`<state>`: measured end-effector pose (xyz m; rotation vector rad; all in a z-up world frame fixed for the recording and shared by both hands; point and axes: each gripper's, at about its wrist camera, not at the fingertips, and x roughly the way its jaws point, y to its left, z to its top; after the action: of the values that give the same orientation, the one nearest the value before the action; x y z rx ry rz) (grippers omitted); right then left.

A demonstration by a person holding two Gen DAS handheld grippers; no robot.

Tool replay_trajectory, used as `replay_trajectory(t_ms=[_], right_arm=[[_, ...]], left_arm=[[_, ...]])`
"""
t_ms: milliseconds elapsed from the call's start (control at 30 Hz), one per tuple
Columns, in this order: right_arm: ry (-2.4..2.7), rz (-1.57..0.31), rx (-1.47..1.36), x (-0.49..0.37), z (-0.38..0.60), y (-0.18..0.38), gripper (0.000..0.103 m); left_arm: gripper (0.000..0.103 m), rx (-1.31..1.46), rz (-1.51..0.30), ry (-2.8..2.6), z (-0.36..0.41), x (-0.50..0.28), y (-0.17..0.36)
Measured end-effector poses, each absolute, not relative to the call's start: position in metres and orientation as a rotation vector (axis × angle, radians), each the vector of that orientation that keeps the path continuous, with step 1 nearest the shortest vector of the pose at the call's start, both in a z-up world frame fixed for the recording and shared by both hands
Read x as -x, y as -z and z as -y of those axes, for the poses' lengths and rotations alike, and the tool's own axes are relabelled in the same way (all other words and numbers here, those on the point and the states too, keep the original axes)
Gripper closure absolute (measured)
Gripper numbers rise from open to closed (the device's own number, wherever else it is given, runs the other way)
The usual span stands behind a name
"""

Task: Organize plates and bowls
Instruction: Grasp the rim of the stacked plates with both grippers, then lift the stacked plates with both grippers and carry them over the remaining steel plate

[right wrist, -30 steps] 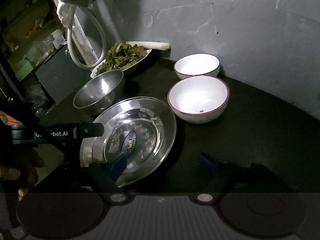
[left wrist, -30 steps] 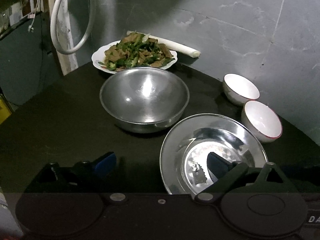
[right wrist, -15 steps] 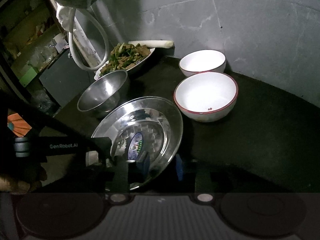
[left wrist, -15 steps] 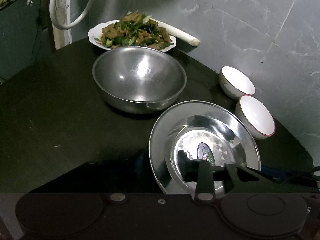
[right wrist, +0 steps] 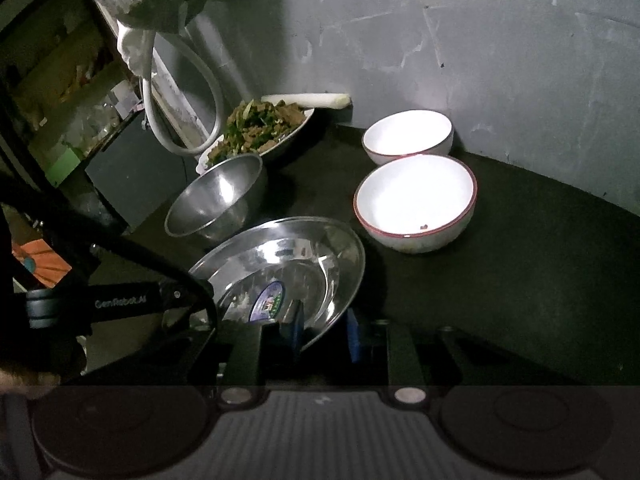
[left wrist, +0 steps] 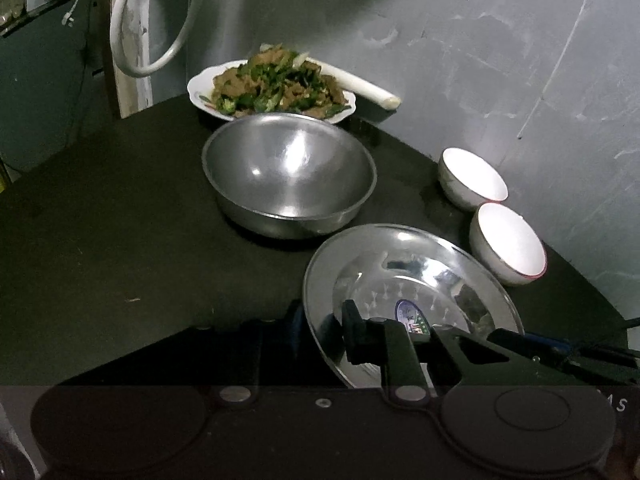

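A dark bench [left wrist: 120, 240] set against a grey wall carries every dish separately; nothing is stacked yet, so the organizing looks barely begun. Near the front edge, a wide steel plate [left wrist: 408, 280] is tilted, its near rim lifted off the bench. Behind it, toward the middle, stands a deep steel bowl [left wrist: 290, 176], empty and upright. At the back edge sits a white plate of cooked greens [left wrist: 272, 88] with a leek [left wrist: 360, 86] beside it. Along the right edge, two small white bowls [right wrist: 416, 200] stand just beside each other. The left gripper [left wrist: 324, 332] has its jaws closed on the steel plate's near-left rim. The right gripper [right wrist: 324, 332] has its jaws on either side of the plate's near-right rim, apparently pinching it.
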<state>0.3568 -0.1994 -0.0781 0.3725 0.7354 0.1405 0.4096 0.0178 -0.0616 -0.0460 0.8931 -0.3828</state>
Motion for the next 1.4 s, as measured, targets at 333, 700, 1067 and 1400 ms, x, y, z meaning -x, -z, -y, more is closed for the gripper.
replay_trajectory(t_ms=[333,700,1067,1400], right_arm=[[-0.137,-0.702,-0.383,-0.350,0.203,0.070,0.078],[-0.137,-0.649,-0.370,-0.335,0.205,0.053,0.078],[-0.142,-0.604,-0.346,-0.312,0.206,0.033,0.078],[-0.141,-0.586,-0.338,-0.290,0.202,0.024,0.078]], left_arm=[[0.083,0.040,-0.847,0.386,-0.017,-0.398,0.047],[0.083,0.047,-0.791,0.402,-0.016,-0.386,0.030],[0.083,0.057,-0.747,0.424,-0.018,-0.364,0.012],[0.083,0.066,-0.726,0.434,-0.024,-0.343,0.003]])
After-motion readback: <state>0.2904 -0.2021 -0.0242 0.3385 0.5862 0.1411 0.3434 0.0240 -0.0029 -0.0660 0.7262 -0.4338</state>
